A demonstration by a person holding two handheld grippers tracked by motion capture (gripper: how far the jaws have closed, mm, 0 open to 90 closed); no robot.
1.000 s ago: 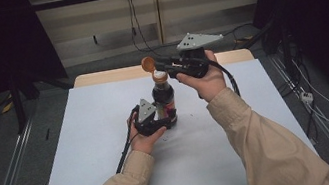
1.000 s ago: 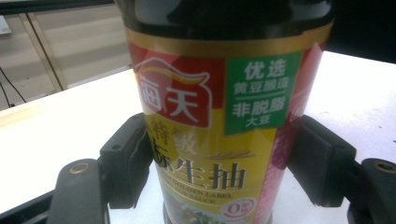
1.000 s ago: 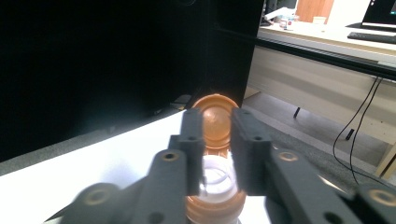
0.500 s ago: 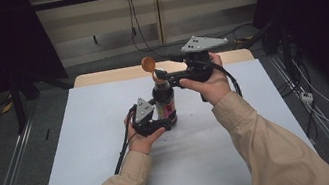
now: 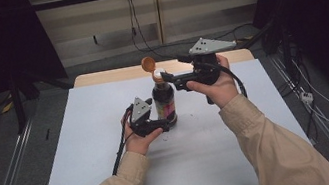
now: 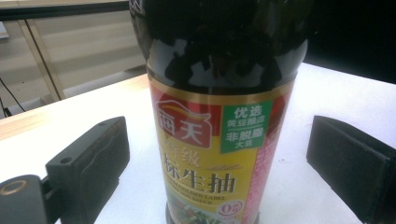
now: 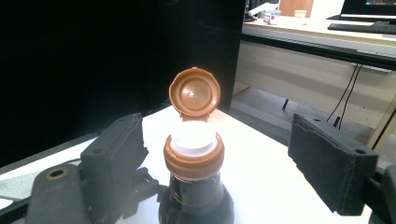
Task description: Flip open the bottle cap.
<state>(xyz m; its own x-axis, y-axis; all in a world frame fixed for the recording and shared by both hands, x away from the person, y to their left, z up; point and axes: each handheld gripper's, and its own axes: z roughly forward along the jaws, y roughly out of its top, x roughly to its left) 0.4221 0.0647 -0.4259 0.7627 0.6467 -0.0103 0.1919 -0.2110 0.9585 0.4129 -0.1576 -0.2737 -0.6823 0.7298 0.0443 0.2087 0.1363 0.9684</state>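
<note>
A dark soy sauce bottle (image 5: 165, 103) is stood upright near the middle of the white tabletop (image 5: 87, 156), slightly toward the far side. Its brown flip cap (image 7: 194, 92) is hinged open and tilted back above the white spout (image 7: 193, 137).

The left gripper (image 5: 150, 123) is placed at the base of the bottle; in the left gripper view its jaws are seen spread, one on each side of the labelled body (image 6: 215, 158), with a gap left to either side, so nothing is grasped. The right gripper (image 5: 178, 79) is held at neck height, and in the right gripper view its jaws are likewise released, flanking the brown collar without contact.

The bottle is judged to be fairly heavy, nearly full of dark liquid, rigid and glossy, hence probably slippery; with the cap open, spilling is risked if it is tipped. The best hold is judged to be low on the labelled body, the cap being light and thin.

The tabletop is bare and matte, with a wooden edge at the far side. The room beyond is dim, with cables (image 5: 131, 12) hung on the far wall and dark curtains at both sides.
</note>
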